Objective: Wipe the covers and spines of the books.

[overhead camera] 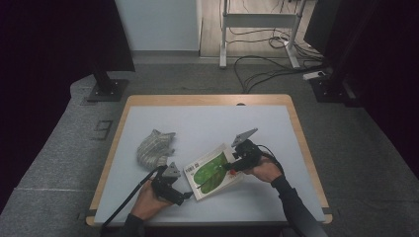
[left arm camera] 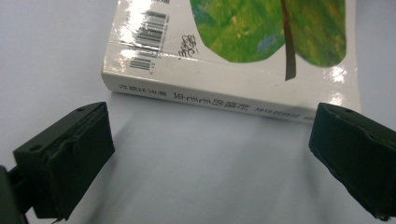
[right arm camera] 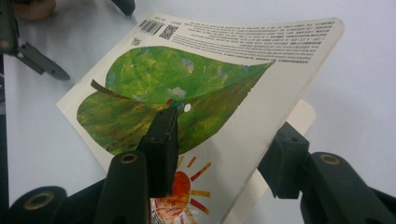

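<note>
A picture book (overhead camera: 212,170) with a green leaf on its cover lies on the white table top, front and centre. Its white spine (left arm camera: 210,95) faces my left gripper (left arm camera: 210,154), whose jaws stand wide open just short of it, empty. In the high view the left gripper (overhead camera: 187,195) sits at the book's near left corner. My right gripper (right arm camera: 229,130) has one jaw on the leaf picture and the other under the cover (right arm camera: 187,79), which is lifted and bent up off the page beneath. In the high view the right gripper (overhead camera: 228,168) is at the book's right edge.
A crumpled grey knitted cloth (overhead camera: 155,148) lies left of the book. The white mat (overhead camera: 197,123) sits on a wooden table (overhead camera: 207,99). Stands and cables are on the floor beyond the table.
</note>
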`<state>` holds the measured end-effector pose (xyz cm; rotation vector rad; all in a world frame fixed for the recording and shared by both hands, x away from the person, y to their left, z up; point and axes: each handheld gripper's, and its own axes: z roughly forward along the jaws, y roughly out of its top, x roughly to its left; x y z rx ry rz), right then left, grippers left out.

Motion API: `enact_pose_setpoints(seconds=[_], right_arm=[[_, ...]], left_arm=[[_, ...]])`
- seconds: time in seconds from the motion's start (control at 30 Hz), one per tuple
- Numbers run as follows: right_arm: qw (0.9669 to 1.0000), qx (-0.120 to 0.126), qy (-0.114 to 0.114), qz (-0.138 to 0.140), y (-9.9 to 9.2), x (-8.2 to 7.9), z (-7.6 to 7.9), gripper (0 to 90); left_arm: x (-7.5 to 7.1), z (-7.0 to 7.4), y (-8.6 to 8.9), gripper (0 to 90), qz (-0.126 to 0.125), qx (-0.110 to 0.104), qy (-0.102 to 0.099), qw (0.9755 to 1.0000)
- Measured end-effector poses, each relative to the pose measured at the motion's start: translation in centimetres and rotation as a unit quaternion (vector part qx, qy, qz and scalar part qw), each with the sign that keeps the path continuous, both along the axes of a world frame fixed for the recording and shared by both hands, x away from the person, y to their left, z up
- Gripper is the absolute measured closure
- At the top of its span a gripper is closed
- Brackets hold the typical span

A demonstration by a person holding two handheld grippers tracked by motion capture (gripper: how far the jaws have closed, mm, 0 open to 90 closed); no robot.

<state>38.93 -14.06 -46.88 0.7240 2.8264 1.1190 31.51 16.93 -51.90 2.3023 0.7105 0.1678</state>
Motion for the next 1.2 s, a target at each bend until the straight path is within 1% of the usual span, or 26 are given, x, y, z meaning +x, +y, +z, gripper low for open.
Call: enact_pose_setpoints(seconds=[0.13, 0.23, 0.43, 0.53, 0.63, 0.67, 0.8, 0.97, 1.1, 1.2], right_arm=[[1.0000, 0.001, -0.006, 0.003, -0.3, -0.4, 0.1, 53.8], [0.9999, 0.002, -0.012, 0.004, -0.5, -0.7, 0.2, 54.7], [0.9999, 0.005, -0.016, 0.004, -0.9, -1.3, 0.3, 57.1], [0.9999, 0.009, -0.013, 0.001, -1.2, -1.5, 0.1, 58.1], [0.9998, 0.013, -0.013, 0.001, -1.5, -1.8, 0.1, 59.1], [0.9998, 0.014, -0.016, 0.002, -1.6, -1.9, 0.1, 59.5], [0.9996, 0.020, -0.018, 0.002, -1.9, -2.3, 0.3, 60.9], [0.9995, 0.022, -0.024, 0.002, -2.3, -2.8, 0.1, 62.3], [0.9993, 0.026, -0.025, 0.000, -2.7, -3.1, -0.1, 63.2], [0.9994, 0.027, -0.024, 0.001, -2.9, -3.4, -0.2, 63.8]], left_arm=[[0.1, 0.2, 0.1, 0.0, 0.002, -0.016, 0.005, 0.9999], [0.2, 0.4, 0.1, 0.0, 0.003, -0.022, 0.009, 0.9997], [0.3, 0.6, -0.1, 0.0, -0.002, -0.020, 0.011, 0.9997], [0.4, 0.7, -0.5, 0.0, -0.008, -0.014, 0.011, 0.9998], [0.5, 0.8, -0.9, 0.0, -0.011, -0.012, 0.011, 0.9998], [0.6, 0.8, -1.0, 0.0, -0.011, -0.013, 0.011, 0.9998], [0.9, 0.8, -1.3, 0.0, -0.014, -0.012, 0.017, 0.9997], [1.2, 0.7, -1.7, 0.0, -0.017, -0.020, 0.024, 0.9994], [1.5, 0.5, -2.2, 0.2, -0.024, -0.018, 0.032, 0.9991], [1.7, 0.3, -2.6, 0.9, -0.030, -0.025, 0.039, 0.9985]])
